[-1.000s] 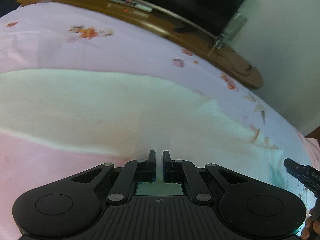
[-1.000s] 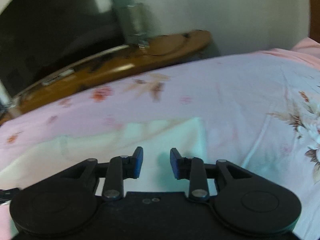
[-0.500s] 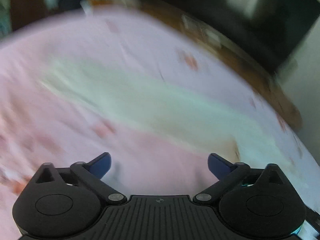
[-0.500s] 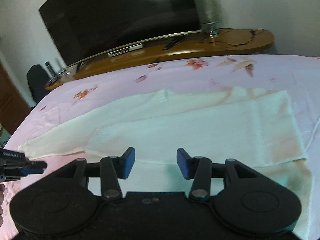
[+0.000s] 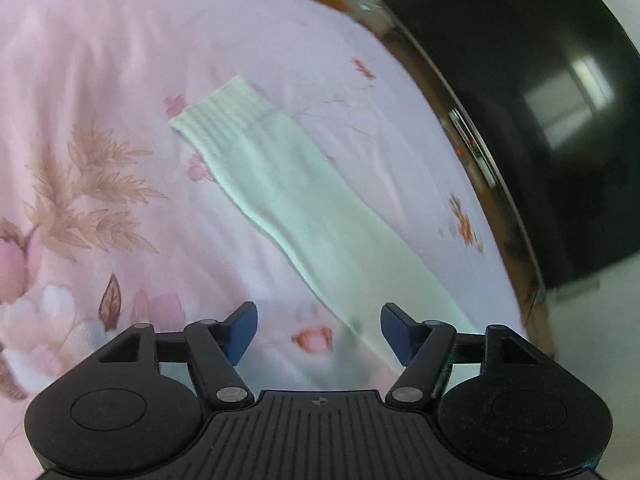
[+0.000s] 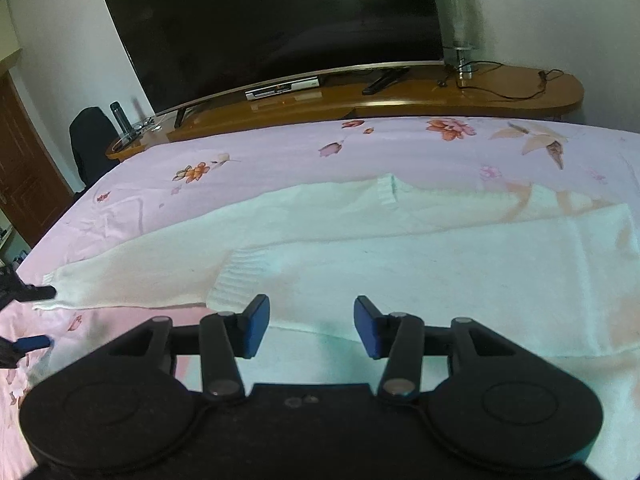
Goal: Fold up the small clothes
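White sweater (image 6: 400, 248) flat | left tool (image 5: 318, 330) released it, jaws narrowing, empty | right tool (image 6: 311, 326) apart, empty

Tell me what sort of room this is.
Probably a bedroom at home. A white sweater lies on a bed with a pink floral bedsheet, facing a large television on a long wooden stand.

Left wrist view looks steeply down, close over the sweater's (image 5: 304, 208) outstretched sleeve. Right wrist view faces across the bed (image 6: 280, 160) toward the TV (image 6: 272, 20). Both share sweater, bed, TV.
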{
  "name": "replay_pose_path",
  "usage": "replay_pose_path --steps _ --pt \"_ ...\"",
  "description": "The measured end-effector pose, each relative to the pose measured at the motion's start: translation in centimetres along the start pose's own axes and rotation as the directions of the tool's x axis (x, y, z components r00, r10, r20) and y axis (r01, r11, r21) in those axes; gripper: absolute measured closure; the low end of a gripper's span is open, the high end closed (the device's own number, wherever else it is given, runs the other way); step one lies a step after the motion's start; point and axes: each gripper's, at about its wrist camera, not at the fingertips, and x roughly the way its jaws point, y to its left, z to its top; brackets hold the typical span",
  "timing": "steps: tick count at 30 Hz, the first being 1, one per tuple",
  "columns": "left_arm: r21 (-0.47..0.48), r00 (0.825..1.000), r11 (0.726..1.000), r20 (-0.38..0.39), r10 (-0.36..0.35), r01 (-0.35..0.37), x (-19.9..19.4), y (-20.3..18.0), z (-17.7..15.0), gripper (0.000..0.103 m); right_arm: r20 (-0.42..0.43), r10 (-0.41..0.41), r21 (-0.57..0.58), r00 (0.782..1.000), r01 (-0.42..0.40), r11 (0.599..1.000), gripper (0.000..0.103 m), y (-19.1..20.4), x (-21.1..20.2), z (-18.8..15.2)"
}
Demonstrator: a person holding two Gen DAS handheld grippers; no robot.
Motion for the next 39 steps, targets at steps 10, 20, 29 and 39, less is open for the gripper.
replay_pose_path --steps 10,20,29,39 --pt "-0.147 0.996 0.988 0.086 -0.029 0.041 3.5 1.1 2.5 0.08 -0.018 0.006 0.03 1.0 -0.006 1.0 0.056 -0.2 2.7 0.1" --pt "-0.029 0.981 0.999 0.195 -0.017 0.023 2.7 -2.0 2.8 0.1 -0.013 -0.052 -0.032 0.999 0.052 0.998 0.056 0.3 3.6 0.6" --pt "0.431 0.951 0.875 0.104 -0.291 0.22 0.0 -16.6 -3.2 0.1 -0.032 -0.008 0.028 0.999 0.009 1.0 0.056 -1.4 3.1 0.4" --pt "0.644 0.876 0.594 -0.364 -0.316 0.482 1.9 -28.7 -22.8 0.1 0.046 -0.056 0.176 0.997 0.047 0.983 0.055 -8.9 -3.6 0.3"
